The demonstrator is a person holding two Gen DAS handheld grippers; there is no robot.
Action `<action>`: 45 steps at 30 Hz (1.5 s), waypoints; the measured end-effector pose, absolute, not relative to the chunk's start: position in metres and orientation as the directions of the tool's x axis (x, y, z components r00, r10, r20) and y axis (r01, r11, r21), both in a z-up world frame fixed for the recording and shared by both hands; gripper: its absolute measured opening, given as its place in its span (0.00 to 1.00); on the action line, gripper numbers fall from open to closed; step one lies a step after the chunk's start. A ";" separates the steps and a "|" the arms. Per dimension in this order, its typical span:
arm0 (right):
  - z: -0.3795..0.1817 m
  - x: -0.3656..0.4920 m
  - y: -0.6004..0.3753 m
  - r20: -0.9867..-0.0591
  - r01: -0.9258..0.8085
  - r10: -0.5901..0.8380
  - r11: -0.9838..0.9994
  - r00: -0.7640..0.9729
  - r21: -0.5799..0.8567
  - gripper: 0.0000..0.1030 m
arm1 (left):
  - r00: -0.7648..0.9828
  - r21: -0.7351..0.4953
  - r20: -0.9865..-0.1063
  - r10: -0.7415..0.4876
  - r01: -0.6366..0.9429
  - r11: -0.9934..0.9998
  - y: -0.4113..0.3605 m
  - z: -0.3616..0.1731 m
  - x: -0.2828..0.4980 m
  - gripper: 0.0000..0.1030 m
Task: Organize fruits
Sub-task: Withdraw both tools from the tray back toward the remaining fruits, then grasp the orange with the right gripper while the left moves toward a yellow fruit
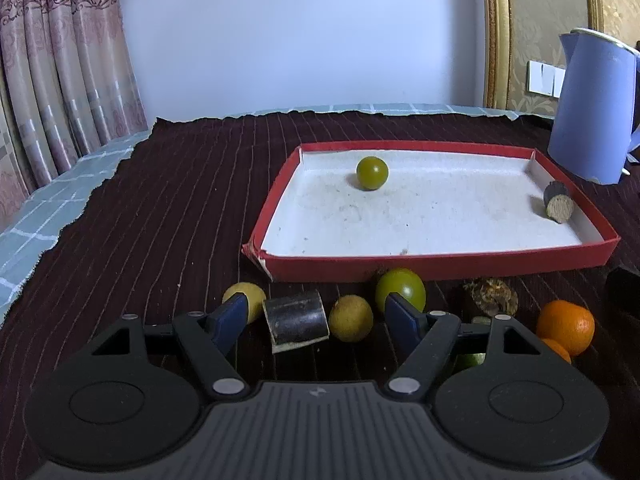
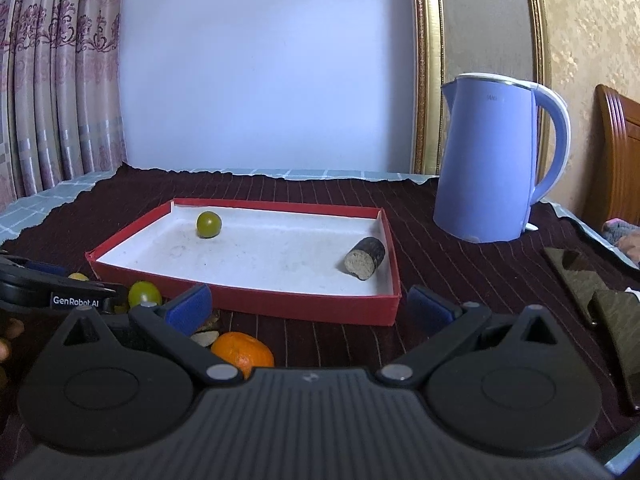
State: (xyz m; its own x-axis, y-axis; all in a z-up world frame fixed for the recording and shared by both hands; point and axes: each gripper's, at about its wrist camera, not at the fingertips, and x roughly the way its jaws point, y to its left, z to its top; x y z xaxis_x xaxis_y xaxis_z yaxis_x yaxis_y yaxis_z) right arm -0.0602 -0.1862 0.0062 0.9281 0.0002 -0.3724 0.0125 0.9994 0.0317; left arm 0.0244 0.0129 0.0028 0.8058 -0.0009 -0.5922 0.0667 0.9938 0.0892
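Left gripper (image 1: 320, 314) has its jaws spread wide and nothing pinched, hanging low over the row of fruit in front of the red tray (image 1: 440, 266). Right gripper (image 2: 310, 306) is gaping too, empty, just short of the tray's near wall.

Hard-to-see stuff: the left finger covers part of a yellow fruit (image 1: 250, 298), and the right finger cuts across the bottom of the green fruit (image 1: 402, 286). Something brown and rough (image 1: 490, 296) sits right of that, can't tell what it is. A green bit peeks out under the gripper linkage, mostly hidden. The orange (image 1: 566, 326) has a second orange one tucked behind it, only a sliver showing. The kettle (image 2: 492, 164) is clipped at the edge in the left view.

Between the left jaws lie a dark cylinder piece (image 1: 296, 320) and a round yellow fruit (image 1: 352, 318), touching neither finger. Inside the tray: a small green ball (image 1: 372, 173) near the far wall and a second dark cylinder (image 1: 558, 202) against the right wall.
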 end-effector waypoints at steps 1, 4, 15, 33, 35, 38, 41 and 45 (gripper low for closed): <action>0.006 -0.061 -0.186 -0.374 0.016 -0.005 0.999 0.927 0.028 1.00 | 0.805 0.089 -0.593 -0.002 0.068 0.994 0.013 0.002 0.024 0.73; 0.004 -0.063 -0.189 -0.376 0.018 -0.003 0.999 0.927 0.036 1.00 | 0.802 0.089 -0.597 -0.002 0.069 0.994 0.014 -0.001 0.022 0.73; 0.002 -0.074 -0.194 -0.364 0.010 -0.010 1.000 0.931 -0.004 1.00 | 0.814 0.096 -0.579 -0.036 0.112 0.989 0.015 -0.007 0.009 0.73; -0.016 -0.078 -0.173 -0.437 -0.104 0.016 0.979 0.899 -0.178 1.00 | 0.802 0.063 -0.593 -0.071 0.134 0.989 0.047 -0.017 0.007 0.73; -0.021 -0.073 -0.172 -0.450 -0.107 0.002 0.973 0.893 -0.207 0.99 | 0.805 0.067 -0.589 -0.069 0.135 0.989 0.047 -0.017 0.006 0.73; -0.026 -0.065 -0.169 -0.472 -0.128 0.012 0.968 0.882 -0.214 0.87 | 0.804 0.070 -0.591 -0.071 0.138 0.988 0.046 -0.019 0.005 0.73; -0.028 -0.058 -0.163 -0.497 -0.163 0.033 0.962 0.867 -0.221 0.76 | 0.799 0.061 -0.596 -0.078 0.142 0.988 0.047 -0.020 0.006 0.73; -0.024 -0.052 -0.153 -0.513 -0.205 0.057 0.950 0.856 -0.237 0.62 | 0.789 0.035 -0.607 -0.091 0.141 0.989 0.051 -0.021 0.007 0.77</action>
